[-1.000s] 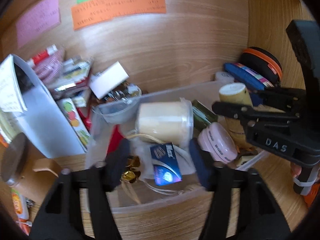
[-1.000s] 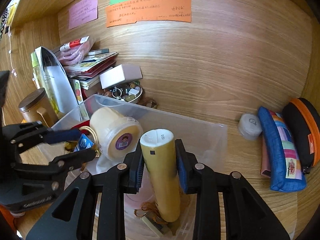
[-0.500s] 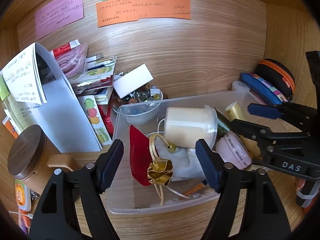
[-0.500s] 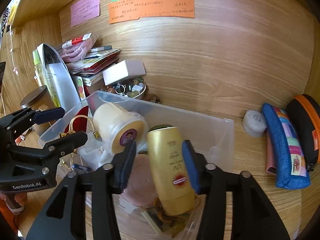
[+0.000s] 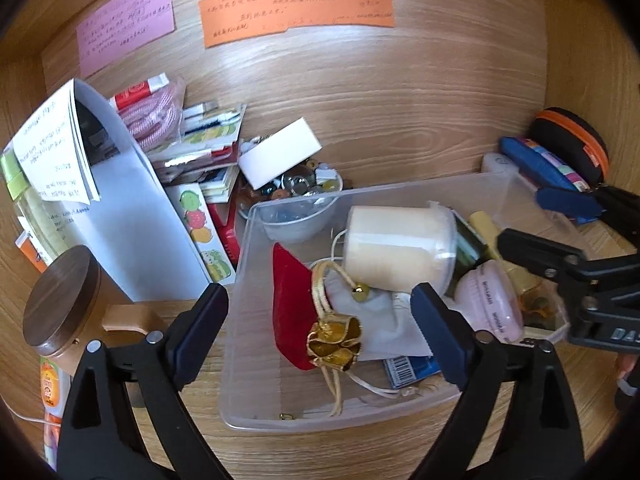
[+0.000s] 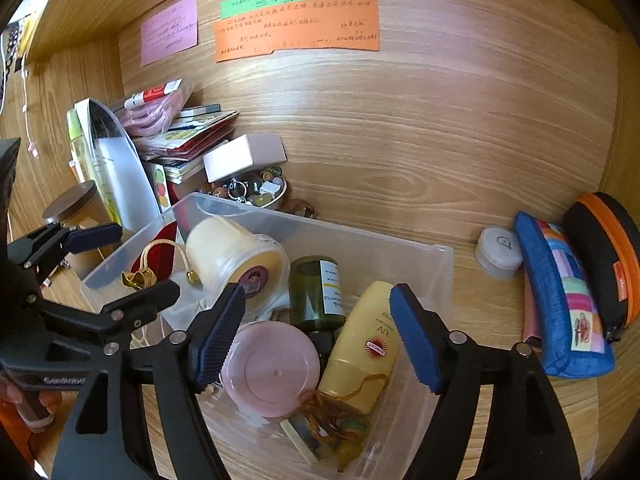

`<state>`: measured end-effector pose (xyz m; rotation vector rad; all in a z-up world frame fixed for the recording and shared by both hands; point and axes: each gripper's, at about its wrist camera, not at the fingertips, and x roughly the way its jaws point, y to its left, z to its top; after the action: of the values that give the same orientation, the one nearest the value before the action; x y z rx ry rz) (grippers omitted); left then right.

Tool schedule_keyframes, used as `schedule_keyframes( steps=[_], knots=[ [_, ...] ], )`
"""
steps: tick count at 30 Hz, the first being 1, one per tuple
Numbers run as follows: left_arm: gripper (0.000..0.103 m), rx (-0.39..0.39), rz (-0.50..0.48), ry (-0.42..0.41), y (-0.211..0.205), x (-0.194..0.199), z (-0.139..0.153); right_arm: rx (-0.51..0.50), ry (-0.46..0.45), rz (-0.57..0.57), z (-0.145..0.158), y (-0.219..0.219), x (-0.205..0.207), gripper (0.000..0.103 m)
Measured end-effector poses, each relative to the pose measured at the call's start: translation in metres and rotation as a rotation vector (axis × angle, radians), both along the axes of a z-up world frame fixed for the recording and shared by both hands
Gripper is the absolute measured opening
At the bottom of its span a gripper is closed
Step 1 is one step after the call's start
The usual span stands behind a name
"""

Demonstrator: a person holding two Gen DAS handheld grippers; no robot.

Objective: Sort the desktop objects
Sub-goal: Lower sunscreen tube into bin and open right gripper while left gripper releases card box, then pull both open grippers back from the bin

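Note:
A clear plastic bin [image 5: 400, 416] [image 6: 360, 240] sits on the wooden desk. It holds a cream tub [image 5: 396, 248] [image 6: 232, 256], a red pouch [image 5: 290, 308], a gold bow [image 5: 334, 340], a pink round case [image 5: 490, 306] [image 6: 272, 368], a green bottle [image 6: 318, 292] and a yellow UV tube [image 6: 366, 344]. My left gripper [image 5: 320, 336] is open and empty above the bin's near left part. My right gripper [image 6: 314, 340] is open and empty above the pink case and the yellow tube, which lies flat in the bin.
A white folder [image 5: 120, 216], stacked books and packets [image 5: 192, 148], a white box [image 5: 280, 156] over a bowl of trinkets [image 6: 256, 192] stand left and behind. A wooden-lidded cup [image 5: 60, 296] is near left. A blue pouch [image 6: 560, 292], black-orange case [image 6: 604, 256] and small white jar [image 6: 498, 252] lie right.
My right gripper let go of the yellow tube, which now lies in the bin, and opened wide. My left gripper released the blue packet, opened and drew back.

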<state>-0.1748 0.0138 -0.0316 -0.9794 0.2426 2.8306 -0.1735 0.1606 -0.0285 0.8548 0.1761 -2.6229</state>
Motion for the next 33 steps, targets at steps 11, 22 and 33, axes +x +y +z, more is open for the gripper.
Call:
schedule_keyframes(
  steps=[11, 22, 33],
  knots=[
    [0.095, 0.054, 0.057, 0.016, -0.014, 0.009, 0.022, 0.015, 0.032, -0.014, 0.029, 0.011, 0.024, 0.098],
    [0.101, 0.007, 0.061, 0.103, -0.007, 0.058, 0.045, -0.03, 0.052, -0.068, 0.042, 0.028, 0.061, 0.103],
    [0.102, 0.048, 0.031, 0.142, -0.003, 0.101, 0.063, -0.04, 0.075, -0.101, 0.041, 0.033, 0.101, 0.103]
  ],
)
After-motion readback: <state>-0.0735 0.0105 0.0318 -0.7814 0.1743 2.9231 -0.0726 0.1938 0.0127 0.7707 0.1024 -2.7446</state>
